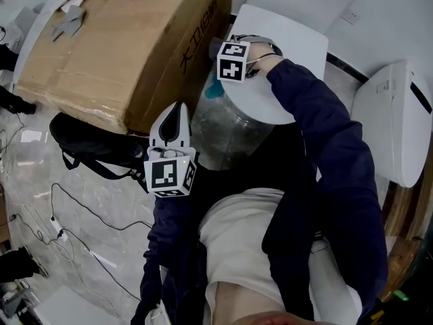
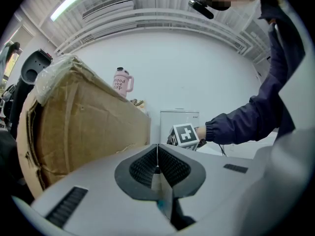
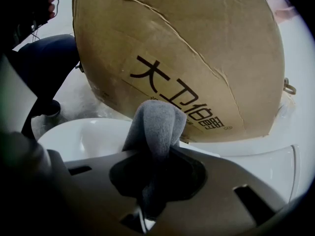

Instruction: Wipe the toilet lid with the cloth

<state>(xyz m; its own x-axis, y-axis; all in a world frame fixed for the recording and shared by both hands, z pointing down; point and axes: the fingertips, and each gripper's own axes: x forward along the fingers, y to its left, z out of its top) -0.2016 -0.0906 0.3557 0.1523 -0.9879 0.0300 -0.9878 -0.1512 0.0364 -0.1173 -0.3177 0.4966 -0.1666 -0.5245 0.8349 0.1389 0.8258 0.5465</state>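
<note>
Operator: Marble-look floor (image 1: 81,215) carries a large cardboard box (image 1: 122,46) standing just beside the toilet. Where is the toilet lid?

Technician: The toilet lid (image 1: 298,46) is down, white and glossy. It lies between the box and a second white toilet (image 1: 396,114) at the right edge of the head view. No marks can be made out on it.

Operator: State of the right hand-held gripper?

Technician: The right hand-held gripper (image 3: 156,154) is clamped on the cloth (image 3: 155,119), a grey, soft-piled fold that stands out beyond the jaw tips. The gripper reaches over the lid's left edge, next to the box. Judgement: the fold protrudes so that fabric, not the jaws, meets the lid. Contact with the lid cannot be confirmed.

Operator: And the left one?

Technician: The left hand-held gripper (image 1: 177,117) has its jaws pressed together with nothing between them. It is held low over the floor, near a black bag (image 1: 95,144) and well apart from the lid. Judgement: it is parked out of the wiping path, since one gripper suffices.
</note>
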